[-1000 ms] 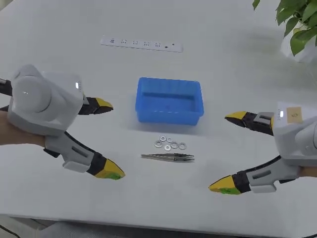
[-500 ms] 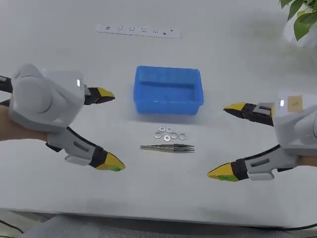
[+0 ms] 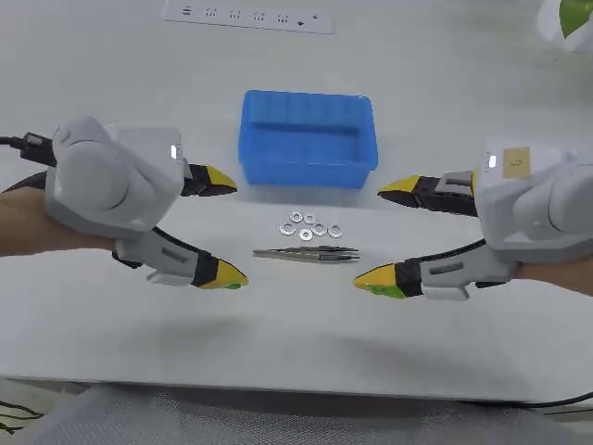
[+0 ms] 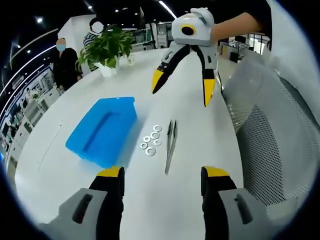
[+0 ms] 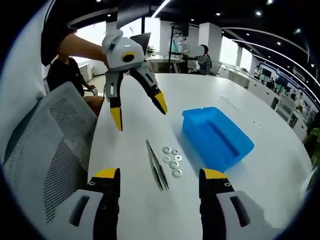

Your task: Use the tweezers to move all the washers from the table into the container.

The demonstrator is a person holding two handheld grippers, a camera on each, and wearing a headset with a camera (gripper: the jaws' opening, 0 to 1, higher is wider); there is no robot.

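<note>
Metal tweezers [image 3: 306, 253] lie flat on the white table, with several steel washers [image 3: 309, 226] clustered just beyond them. The blue container [image 3: 309, 139] stands behind the washers, with nothing visible inside. My left gripper [image 3: 222, 227] hovers open to the left of the tweezers, nothing between its yellow tips. My right gripper [image 3: 389, 234] hangs open to their right. The left gripper view shows the tweezers [image 4: 170, 145], washers [image 4: 150, 142], container [image 4: 101, 130] and the right gripper [image 4: 182, 82] opposite. The right gripper view shows the tweezers [image 5: 157, 171], washers [image 5: 172, 160], container [image 5: 217, 135] and left gripper [image 5: 138, 106].
A white power strip [image 3: 248, 17] lies at the far edge of the table [image 3: 296, 334]. A potted plant [image 4: 106, 50] stands beyond the container. A mesh chair [image 5: 45, 150] sits at the table's near side. People stand in the office background.
Both grippers have moved inward toward the tweezers and washers, staying open. The head camera has tilted, shifting the scene upward in the picture.
</note>
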